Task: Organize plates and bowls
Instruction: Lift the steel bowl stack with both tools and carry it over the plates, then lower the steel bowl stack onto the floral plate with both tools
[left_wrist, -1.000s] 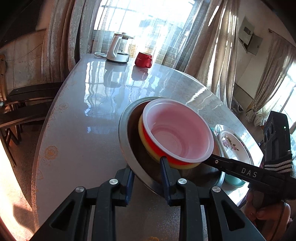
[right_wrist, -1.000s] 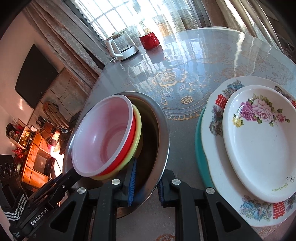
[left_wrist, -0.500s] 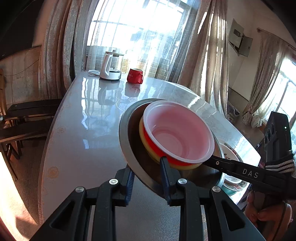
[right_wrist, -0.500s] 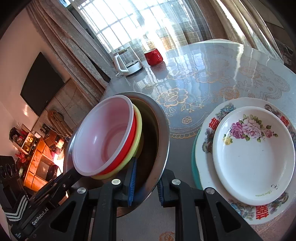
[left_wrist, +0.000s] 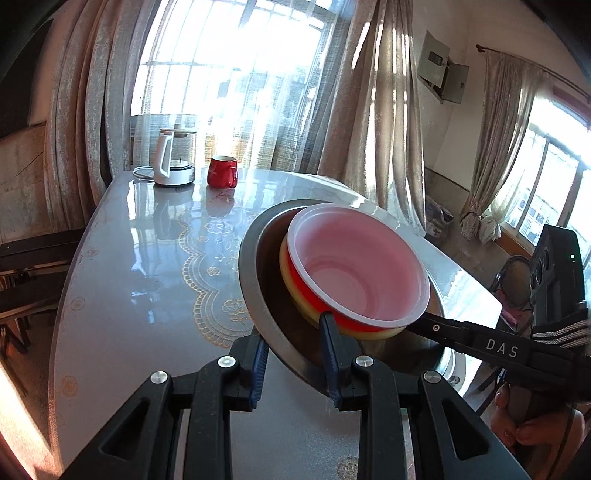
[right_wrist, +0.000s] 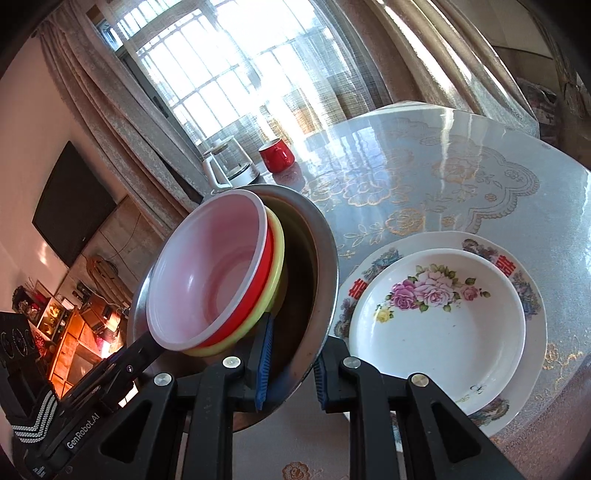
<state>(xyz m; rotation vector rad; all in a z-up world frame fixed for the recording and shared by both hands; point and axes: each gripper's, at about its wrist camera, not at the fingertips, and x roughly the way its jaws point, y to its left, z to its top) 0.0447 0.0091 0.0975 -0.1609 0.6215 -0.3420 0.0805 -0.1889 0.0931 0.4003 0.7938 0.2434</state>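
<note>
A wide steel bowl (left_wrist: 255, 288) (right_wrist: 325, 266) hangs tilted above the table, held from both sides. My left gripper (left_wrist: 293, 347) is shut on its near rim. My right gripper (right_wrist: 291, 356) is shut on the opposite rim, and its finger also reaches in from the right in the left wrist view. Nested inside the steel bowl are a pink bowl (left_wrist: 354, 266) (right_wrist: 218, 266), a red bowl (right_wrist: 264, 280) and a yellow bowl (right_wrist: 277, 258). To the right on the table lies a stack of plates: a white flowered plate (right_wrist: 443, 332) on a larger patterned plate (right_wrist: 532, 295).
A glass kettle (left_wrist: 173, 162) (right_wrist: 232, 162) and a red mug (left_wrist: 221, 171) (right_wrist: 277, 157) stand at the table's far end by the curtained window. The grey patterned tablecloth (left_wrist: 147, 280) stretches between them and the bowls. A person's hand (left_wrist: 528, 428) grips the right tool.
Both grippers have lifted the steel bowl with its nested bowls off the table and tilted it. The plate stack now sits lower and further away in the right wrist view.
</note>
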